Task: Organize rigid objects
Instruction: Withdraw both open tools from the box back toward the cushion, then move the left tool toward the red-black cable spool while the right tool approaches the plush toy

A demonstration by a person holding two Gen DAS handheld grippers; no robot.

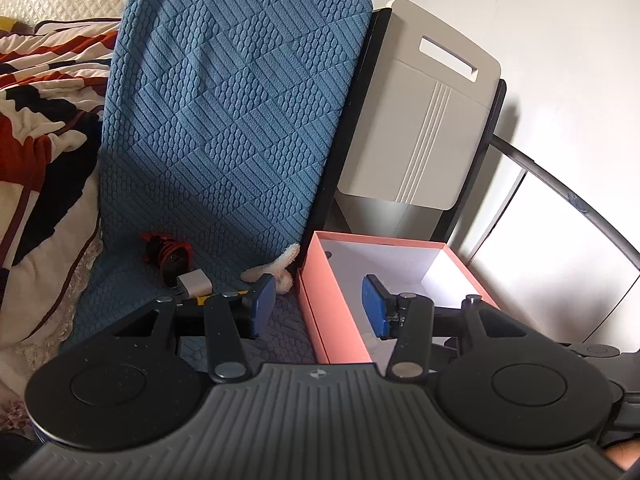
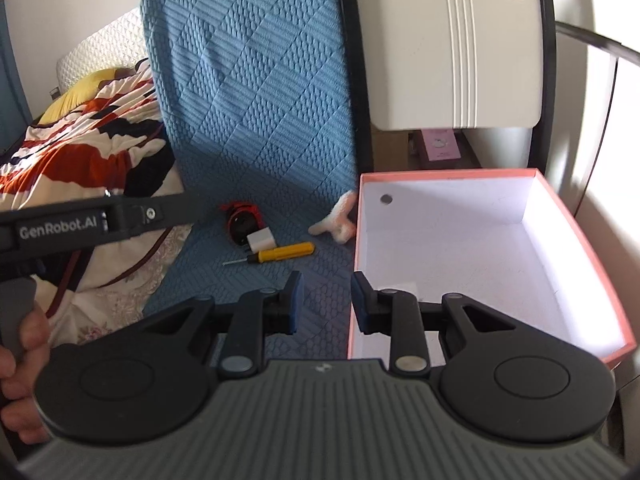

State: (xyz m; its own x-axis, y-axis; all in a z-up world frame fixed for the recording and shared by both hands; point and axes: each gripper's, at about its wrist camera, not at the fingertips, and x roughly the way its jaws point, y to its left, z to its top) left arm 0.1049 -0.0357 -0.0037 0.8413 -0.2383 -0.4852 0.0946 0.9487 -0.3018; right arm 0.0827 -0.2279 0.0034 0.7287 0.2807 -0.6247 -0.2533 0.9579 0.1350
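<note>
A pink box with a white, empty inside stands on the blue cover at the right. To its left lie a yellow screwdriver, a white charger plug, a red and black object and a small white plush piece. My right gripper hovers open over the cover beside the box's left wall, holding nothing. My left gripper is open too and straddles the box's left wall from above without pressing it. Its left finger hides most of the screwdriver; the plug shows.
The blue textured cover rises as a backrest behind the objects. A patterned quilt lies at the left. A beige panel stands behind the box. The left gripper's body and a hand fill the right view's left side.
</note>
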